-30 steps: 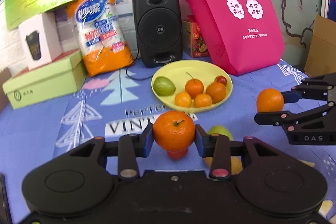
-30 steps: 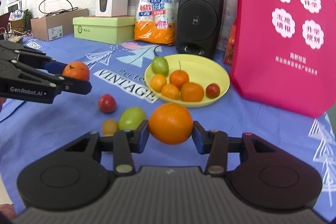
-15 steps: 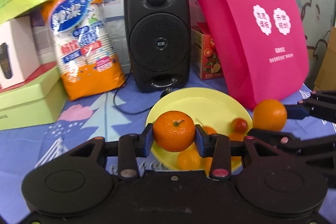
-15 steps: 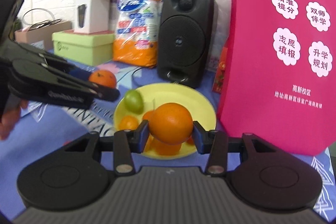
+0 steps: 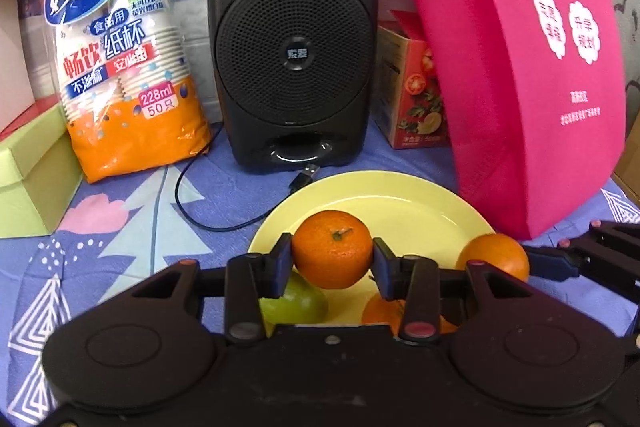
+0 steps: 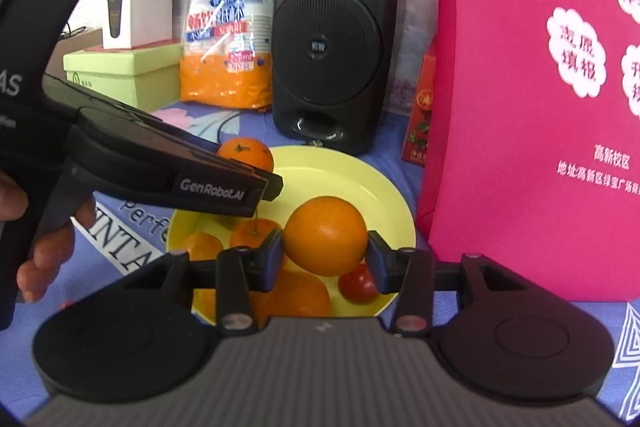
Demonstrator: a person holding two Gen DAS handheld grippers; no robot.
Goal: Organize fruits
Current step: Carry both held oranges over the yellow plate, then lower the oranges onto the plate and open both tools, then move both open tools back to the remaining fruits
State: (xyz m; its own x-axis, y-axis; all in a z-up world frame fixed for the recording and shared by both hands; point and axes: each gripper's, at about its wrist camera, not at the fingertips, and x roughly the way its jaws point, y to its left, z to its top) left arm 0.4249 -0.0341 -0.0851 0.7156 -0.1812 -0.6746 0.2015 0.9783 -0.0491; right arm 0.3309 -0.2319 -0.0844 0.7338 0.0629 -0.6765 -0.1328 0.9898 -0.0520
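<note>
My left gripper (image 5: pixel 332 259) is shut on a mandarin with a green stem (image 5: pixel 332 249) and holds it above the yellow plate (image 5: pixel 400 203). My right gripper (image 6: pixel 325 253) is shut on a smooth orange (image 6: pixel 325 241) above the same plate (image 6: pixel 352 183). The plate holds a green fruit (image 5: pixel 296 301), several small oranges (image 6: pixel 256 233) and a red tomato (image 6: pixel 358 283). In the right wrist view the left gripper (image 6: pixel 276 183) reaches in from the left with its mandarin (image 6: pixel 246 155). In the left wrist view the right gripper's orange (image 5: pixel 494 255) shows at the right.
A black speaker (image 5: pixel 294 35) with a loose USB cable (image 5: pixel 224 211) stands behind the plate. A pink bag (image 5: pixel 532 67) is right of it, a pack of paper cups (image 5: pixel 120 55) and a green box (image 5: pixel 28 175) left. A small carton (image 5: pixel 412 95) sits behind.
Both grippers have moved forward with their fruit, from over the open cloth to above the yellow plate. The loose fruits on the cloth have dropped out of view.
</note>
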